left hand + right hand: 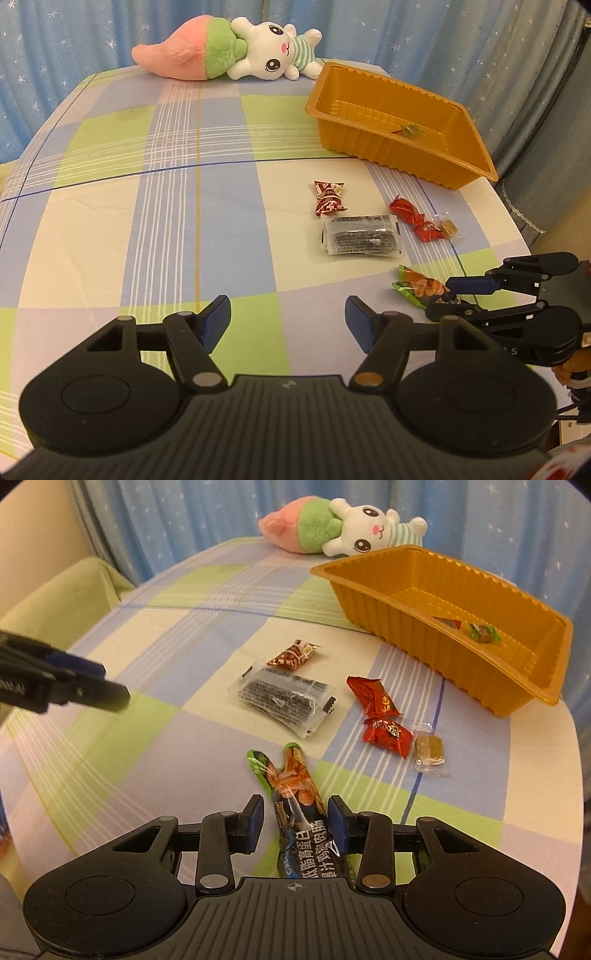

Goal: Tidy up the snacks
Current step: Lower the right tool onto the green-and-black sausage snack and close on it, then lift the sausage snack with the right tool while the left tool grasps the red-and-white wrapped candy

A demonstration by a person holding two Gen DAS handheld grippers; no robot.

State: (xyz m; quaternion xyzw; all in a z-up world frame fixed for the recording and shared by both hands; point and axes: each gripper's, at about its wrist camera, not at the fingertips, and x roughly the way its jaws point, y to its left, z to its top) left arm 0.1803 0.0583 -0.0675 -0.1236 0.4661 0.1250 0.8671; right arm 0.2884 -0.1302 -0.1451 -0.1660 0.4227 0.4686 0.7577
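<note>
A desk point(110, 221) covered in a checked cloth of pale green, blue and cream fills both views, with a blue star-print curtain point(74, 33) behind it.

In the left wrist view, the left claw point(288, 321) sits at the bottom centre, its blue-padded jaws spread wide with only bare cloth between them. At the upper left of centre lies a plush toy point(229, 48), a white bunny joined to a pink and green body, on its side at the desk's far edge. To its right, in the upper right of the frame, stands a golden plastic tray point(369, 144) with ribbed walls; a small green-wrapped candy point(408, 131) lies inside.

Below the tray, loose snacks lie on the cloth: a brown-and-red wrapped sweet point(328, 197), just below it a clear packet of dark seaweed point(360, 240), then two red candies point(415, 221) touching end to end, and a small clear-wrapped brown square point(447, 227) just beside them.

At the lower right, the right claw point(295, 819) straddles a long sausage snack packet point(299, 801) with a green and orange end. Seen from the right wrist view, its jaws are partly closed on either side of the packet, narrow gaps showing, the pads not clearly pressing.
</note>
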